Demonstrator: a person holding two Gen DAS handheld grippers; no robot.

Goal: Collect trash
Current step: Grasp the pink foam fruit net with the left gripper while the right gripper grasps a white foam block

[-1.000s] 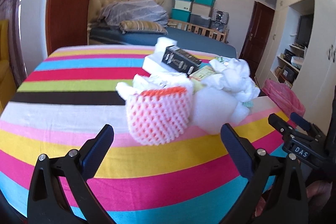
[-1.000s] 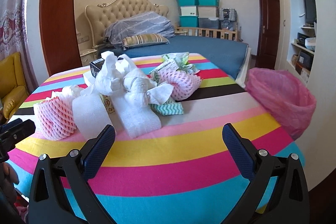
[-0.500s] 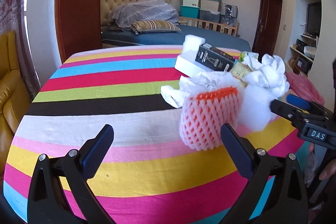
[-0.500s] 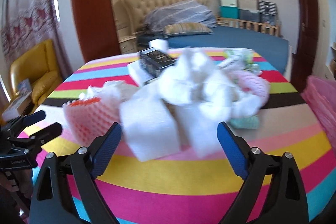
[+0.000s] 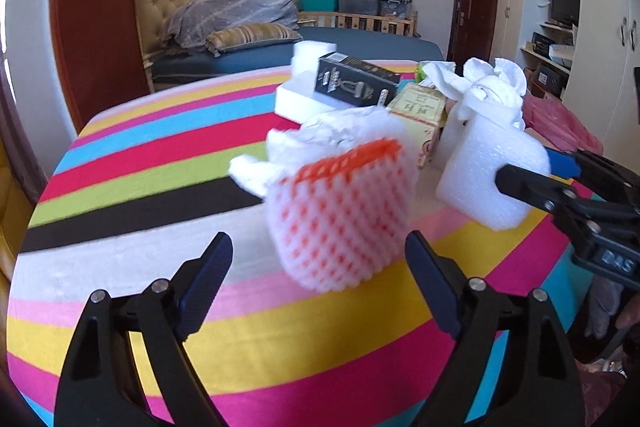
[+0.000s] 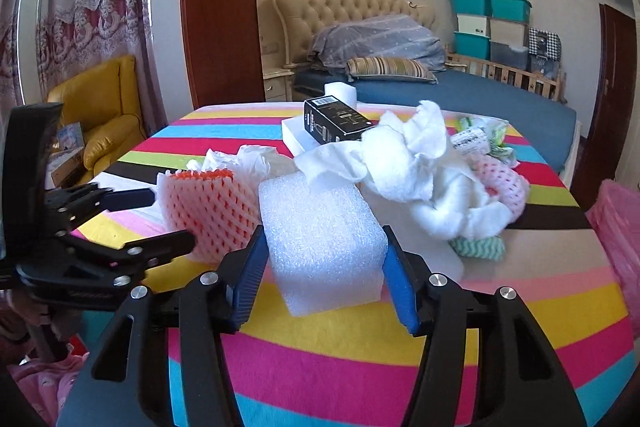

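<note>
A pile of trash lies on the striped round table (image 5: 120, 187). My left gripper (image 5: 320, 259) is open, its jaws either side of an orange-and-white foam fruit net (image 5: 340, 215) stuffed with crumpled paper. My right gripper (image 6: 322, 269) has closed its blue pads on a white foam block (image 6: 324, 239), also seen in the left wrist view (image 5: 492, 179). Behind it lie crumpled white tissues (image 6: 404, 163), a black box (image 6: 336, 119), a second pink fruit net (image 6: 504, 187) and a green-patterned cloth (image 6: 480, 249).
A pink trash bag (image 6: 616, 239) hangs off the table's right edge. A yellow armchair (image 6: 100, 107) stands to the left, a bed (image 6: 460, 99) behind the table. A yellowish carton (image 5: 420, 115) lies among the pile.
My right gripper has swung left, moved in and closed on the white foam block. My left gripper has come closer to the orange fruit net, jaws still open.
</note>
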